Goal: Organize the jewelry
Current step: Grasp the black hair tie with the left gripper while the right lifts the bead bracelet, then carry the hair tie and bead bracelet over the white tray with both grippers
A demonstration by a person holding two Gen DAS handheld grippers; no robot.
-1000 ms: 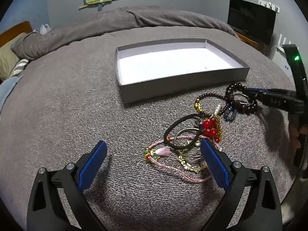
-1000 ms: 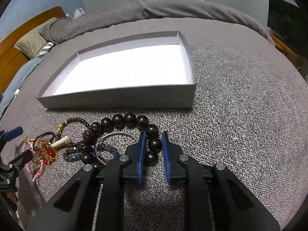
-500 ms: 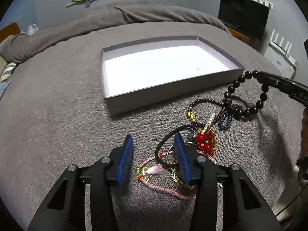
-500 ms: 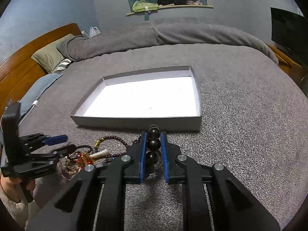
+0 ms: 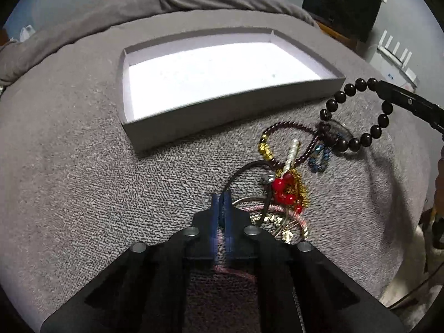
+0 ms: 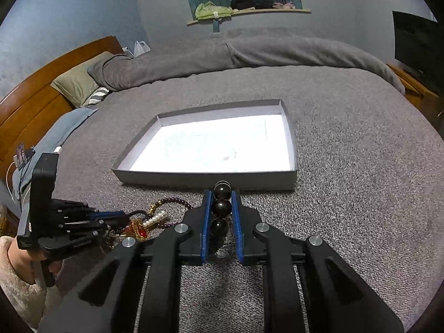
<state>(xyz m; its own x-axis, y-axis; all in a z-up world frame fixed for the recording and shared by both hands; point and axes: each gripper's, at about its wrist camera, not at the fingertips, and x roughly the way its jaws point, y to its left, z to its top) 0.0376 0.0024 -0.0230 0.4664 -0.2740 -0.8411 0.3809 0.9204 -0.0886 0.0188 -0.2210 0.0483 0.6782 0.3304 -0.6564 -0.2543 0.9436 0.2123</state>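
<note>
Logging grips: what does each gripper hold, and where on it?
Right gripper: dark bead bracelet, pinched across beads at its top. Left gripper: shut on black hair tie, at its near edge.

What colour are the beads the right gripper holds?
Glossy black, clearest in the right wrist view.

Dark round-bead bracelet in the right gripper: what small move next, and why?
Probably carry the dark round-bead bracelet forward over the shallow grey cardboard tray and open there. The right gripper is clamped on its beads, the loop hangs clear of the tangled jewelry pile, and the tray's white floor shows nothing in it.
</note>
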